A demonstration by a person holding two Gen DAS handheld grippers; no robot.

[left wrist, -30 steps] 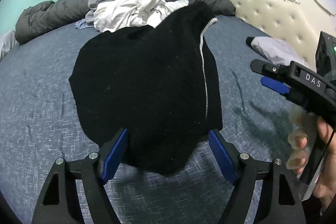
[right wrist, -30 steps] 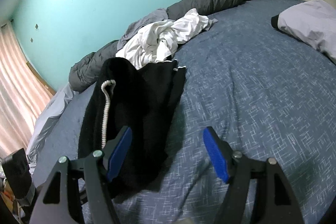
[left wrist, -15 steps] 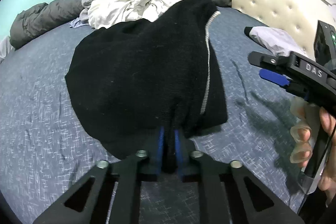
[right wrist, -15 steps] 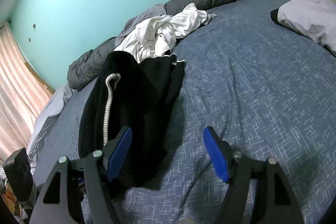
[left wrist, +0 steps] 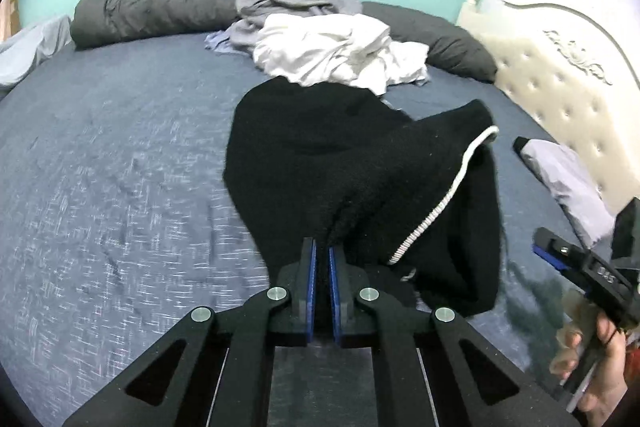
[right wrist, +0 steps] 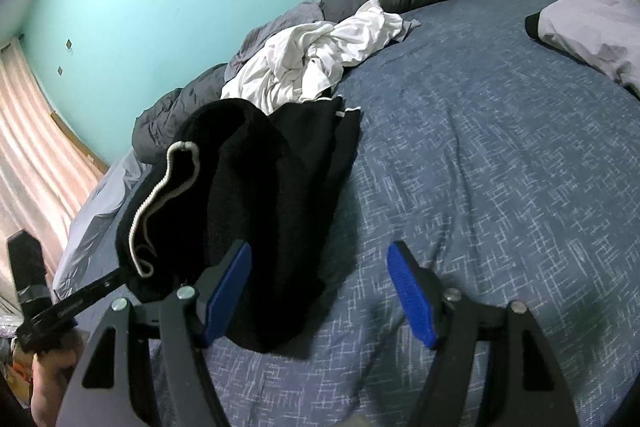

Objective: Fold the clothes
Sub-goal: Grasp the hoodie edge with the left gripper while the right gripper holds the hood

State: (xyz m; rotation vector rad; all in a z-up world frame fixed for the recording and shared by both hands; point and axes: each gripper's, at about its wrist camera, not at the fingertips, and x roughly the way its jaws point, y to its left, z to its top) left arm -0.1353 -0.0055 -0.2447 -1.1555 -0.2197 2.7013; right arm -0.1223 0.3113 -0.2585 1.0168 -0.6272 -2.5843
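Note:
A black knitted garment (left wrist: 340, 155) with a white cord edging (left wrist: 452, 195) lies on the blue bed sheet (left wrist: 120, 167). My left gripper (left wrist: 322, 247) is shut on the garment's near edge, and the cloth bunches up into its blue pads and rises off the sheet there. In the right wrist view the same garment (right wrist: 280, 187) humps up at the left, where the left gripper (right wrist: 100, 283) holds it. My right gripper (right wrist: 319, 251) stands open just above the sheet. Its left finger is over the garment's near corner and nothing is pinched. The right gripper (left wrist: 560, 255) also shows at the left view's right edge.
A crumpled pile of white clothes (left wrist: 332, 51) and grey ones lies behind the black garment. A dark grey duvet (left wrist: 152, 7) runs along the far edge by the turquoise wall. A pale pillow (left wrist: 568, 171) and cream tufted headboard (left wrist: 560, 83) are at the right, a pink curtain (right wrist: 32, 147) at the left.
The left jaws closed on the black garment's near edge, then drew it back and up, so the cloth stretches and lifts. The right gripper stayed still and open.

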